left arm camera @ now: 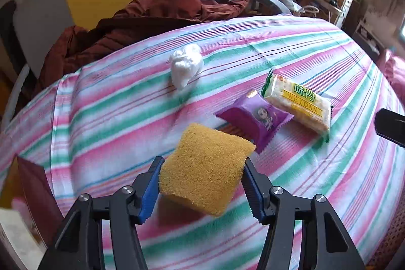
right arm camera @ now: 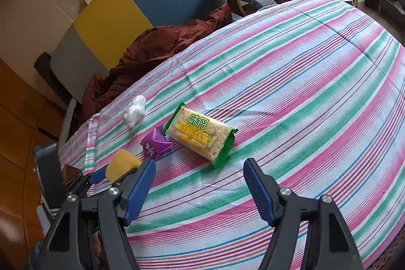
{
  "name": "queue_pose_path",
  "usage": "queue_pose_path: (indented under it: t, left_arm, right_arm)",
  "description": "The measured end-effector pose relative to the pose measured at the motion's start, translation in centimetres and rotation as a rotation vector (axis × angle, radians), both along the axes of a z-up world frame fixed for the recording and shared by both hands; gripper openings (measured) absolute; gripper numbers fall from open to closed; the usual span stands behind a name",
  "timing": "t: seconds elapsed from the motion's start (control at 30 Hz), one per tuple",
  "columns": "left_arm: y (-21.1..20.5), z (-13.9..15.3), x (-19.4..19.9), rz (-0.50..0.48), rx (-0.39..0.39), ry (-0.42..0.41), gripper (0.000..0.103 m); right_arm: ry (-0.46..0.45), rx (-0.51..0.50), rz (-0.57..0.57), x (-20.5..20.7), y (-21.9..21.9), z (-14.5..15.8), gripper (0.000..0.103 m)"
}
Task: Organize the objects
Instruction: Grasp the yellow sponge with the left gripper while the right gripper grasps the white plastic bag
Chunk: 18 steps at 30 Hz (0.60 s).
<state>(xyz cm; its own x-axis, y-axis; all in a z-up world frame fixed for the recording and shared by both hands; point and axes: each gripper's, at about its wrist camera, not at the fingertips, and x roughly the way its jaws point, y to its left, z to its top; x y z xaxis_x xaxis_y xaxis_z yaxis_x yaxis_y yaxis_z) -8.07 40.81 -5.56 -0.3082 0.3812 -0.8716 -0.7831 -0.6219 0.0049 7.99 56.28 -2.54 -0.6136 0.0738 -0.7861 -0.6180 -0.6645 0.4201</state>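
The left tongs [left arm camera: 202, 184] are clamped on the sponge [left arm camera: 206, 168], just above the striped bed [left arm camera: 291, 62], beside the purple packet [left arm camera: 255, 118]. The sponge looks light and soft, so it will squash; a hold across its two side edges suits it. The right tongs [right arm camera: 200, 189] stand apart, empty.

The left tongs [left arm camera: 202, 184] point steeply downward, their blue-padded jaws closed in against the two sides of a yellow sponge [left arm camera: 206, 168], which sits tilted between them. The right tongs [right arm camera: 198, 190] also slant downward, jaws standing apart with nothing between them. In the right wrist view the left tongs appear low at the left edge.
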Motion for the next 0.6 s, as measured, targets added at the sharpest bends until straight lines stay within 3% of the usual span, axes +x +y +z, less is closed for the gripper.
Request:
queue_pose_path:
  t: [0.33, 0.6]
  left_arm:
    - [-5.6, 2.2, 4.7, 0.024, 0.107, -0.045, 0.060]
    - [-10.0, 5.0, 6.2, 0.015, 0.210, -0.048, 0.060]
  right_arm:
    - [-0.076, 0.036, 0.028, -0.9, -0.8, -0.7, 0.073]
    - [-0.114, 0.093, 0.217, -5.4, -4.2, 0.1, 0.073]
